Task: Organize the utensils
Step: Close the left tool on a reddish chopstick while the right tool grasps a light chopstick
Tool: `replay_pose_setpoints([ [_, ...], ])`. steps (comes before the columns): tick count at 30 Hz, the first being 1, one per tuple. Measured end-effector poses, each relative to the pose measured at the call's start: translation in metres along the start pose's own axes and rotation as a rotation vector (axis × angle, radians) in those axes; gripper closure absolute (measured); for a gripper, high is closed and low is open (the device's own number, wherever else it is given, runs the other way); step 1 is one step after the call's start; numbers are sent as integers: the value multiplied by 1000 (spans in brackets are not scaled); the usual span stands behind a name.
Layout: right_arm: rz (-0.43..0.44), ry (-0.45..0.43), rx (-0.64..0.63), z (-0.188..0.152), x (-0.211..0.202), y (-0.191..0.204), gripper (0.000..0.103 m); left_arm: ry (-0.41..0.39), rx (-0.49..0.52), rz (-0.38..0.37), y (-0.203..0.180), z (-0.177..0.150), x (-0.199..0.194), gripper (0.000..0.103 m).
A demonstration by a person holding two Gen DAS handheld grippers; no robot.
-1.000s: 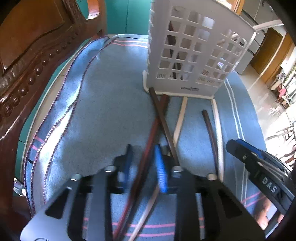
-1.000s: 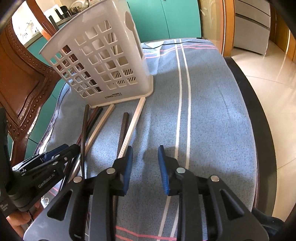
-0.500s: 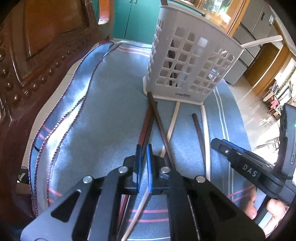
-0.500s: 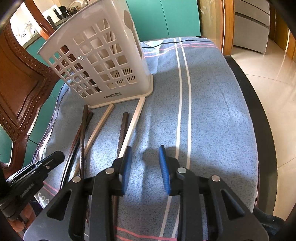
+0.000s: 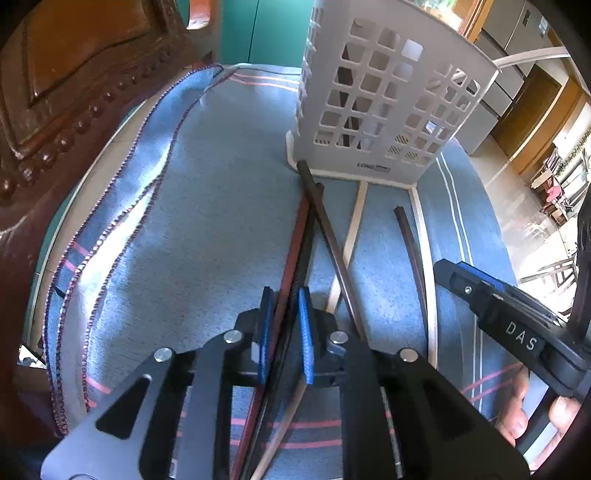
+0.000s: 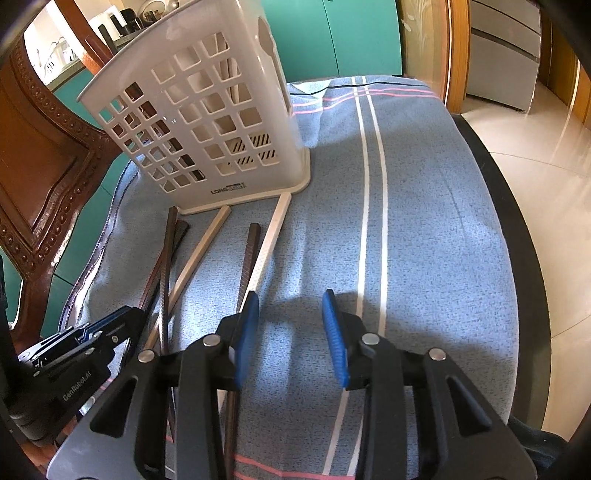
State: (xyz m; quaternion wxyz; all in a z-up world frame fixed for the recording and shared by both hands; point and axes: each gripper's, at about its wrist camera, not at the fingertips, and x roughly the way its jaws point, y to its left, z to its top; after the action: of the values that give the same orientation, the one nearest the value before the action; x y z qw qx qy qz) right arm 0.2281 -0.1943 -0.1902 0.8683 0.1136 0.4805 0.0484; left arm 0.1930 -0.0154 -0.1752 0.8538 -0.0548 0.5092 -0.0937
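Note:
Several chopsticks lie on a blue cloth in front of a white lattice utensil basket (image 5: 384, 110), which also shows in the right wrist view (image 6: 207, 122). My left gripper (image 5: 284, 295) has its blue pads narrowly apart around a reddish-brown chopstick (image 5: 295, 236) and a black chopstick (image 5: 308, 236) lying side by side. A dark chopstick (image 5: 328, 229) crosses beside them; pale chopsticks (image 5: 351, 236) and another dark chopstick (image 5: 410, 243) lie to the right. My right gripper (image 6: 290, 306) is open and empty above the cloth, just right of a dark chopstick (image 6: 249, 258) and a pale chopstick (image 6: 271, 236).
A carved wooden chair back (image 5: 74, 74) stands close on the left. The blue striped cloth (image 6: 424, 221) covers a dark round table whose edge (image 6: 517, 221) curves at the right. Teal cabinets (image 6: 351, 33) stand behind. Utensils stand inside the basket.
My left gripper closed tightly half a second ago, then opened slightly and now straddles the reddish and black chopsticks. The right gripper stayed open and barely moved.

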Motion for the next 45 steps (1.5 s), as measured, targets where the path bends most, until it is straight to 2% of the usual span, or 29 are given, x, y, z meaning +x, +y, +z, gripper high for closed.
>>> replay_pose_setpoints([
  [7,37,-28,-45,3,-1,12,67,-4,-15,7,-3,1,1,89],
  [9,60,-34,-54,5,0,16,64,-17,-26,0,1,1,-3,91],
  [13,22,-33,-91,5,6,23,65,-34,-39,-10,6,0,-10,91],
  [15,19,-19,-91,4,9,23,88,-32,-42,-10,9,0,-9,91],
  [18,23,-23,-79,4,7,18,98,-38,-48,-16,12,0,-10,91],
  [20,3,-38,-83,4,3,16,101,-49,-52,-24,13,-1,-14,91],
  [27,-21,-41,-37,7,-2,-3,101,-77,-57,-65,11,1,-26,91],
  [34,-7,-26,-25,8,-3,-8,98,-74,-66,-34,13,2,-22,90],
  [38,15,-30,-30,7,-3,-1,94,-56,-70,1,15,1,-15,90],
  [45,18,-19,-69,7,9,13,93,-29,-64,36,17,5,2,87],
])
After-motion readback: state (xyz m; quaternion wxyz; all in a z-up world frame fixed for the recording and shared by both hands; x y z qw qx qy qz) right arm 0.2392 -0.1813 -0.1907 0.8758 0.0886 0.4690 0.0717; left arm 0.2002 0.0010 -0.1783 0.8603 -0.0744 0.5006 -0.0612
